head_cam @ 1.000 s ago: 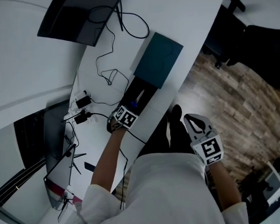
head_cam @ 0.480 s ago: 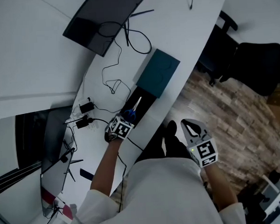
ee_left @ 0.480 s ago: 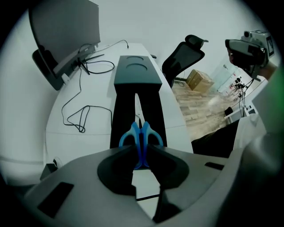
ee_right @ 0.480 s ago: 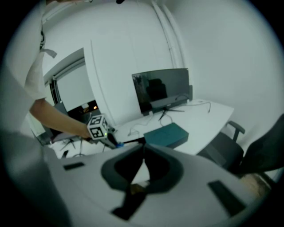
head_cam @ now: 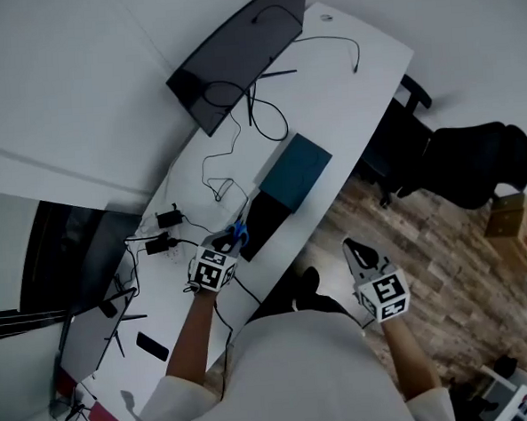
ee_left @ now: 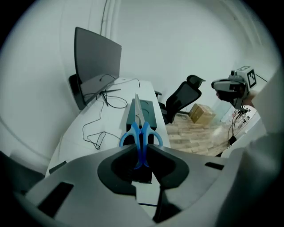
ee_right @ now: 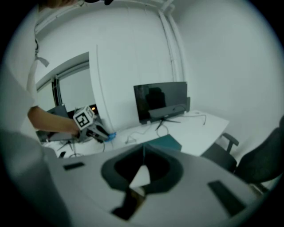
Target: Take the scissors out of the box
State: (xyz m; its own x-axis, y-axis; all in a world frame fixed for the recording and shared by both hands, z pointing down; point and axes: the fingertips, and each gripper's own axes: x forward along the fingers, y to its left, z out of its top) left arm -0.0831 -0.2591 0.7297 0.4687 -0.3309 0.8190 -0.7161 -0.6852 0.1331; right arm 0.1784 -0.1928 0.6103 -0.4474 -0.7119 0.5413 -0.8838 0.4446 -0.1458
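Observation:
My left gripper (head_cam: 228,245) is shut on the blue-handled scissors (head_cam: 239,231), holding them in the air just left of the open black box (head_cam: 264,221). In the left gripper view the pads clamp the scissors (ee_left: 141,133) at the handles, with the blades pointing away over the teal lid (ee_left: 148,111). That lid (head_cam: 295,169) lies beyond the box on the white desk (head_cam: 353,75). My right gripper (head_cam: 353,249) hangs off the desk over the wooden floor, its jaws shut with nothing between them (ee_right: 143,150). It sees the left gripper (ee_right: 100,134) across the desk.
A dark monitor (head_cam: 237,69) stands at the desk's far end, with black cables (head_cam: 217,177) trailing toward the box. Chargers (head_cam: 162,231) and a phone (head_cam: 152,345) lie on the near left. A black office chair (head_cam: 470,161) and a cardboard box (head_cam: 509,221) are on the floor at right.
The left gripper has risen from the box with the scissors, which now hang clear above it. The right gripper has also risen a little.

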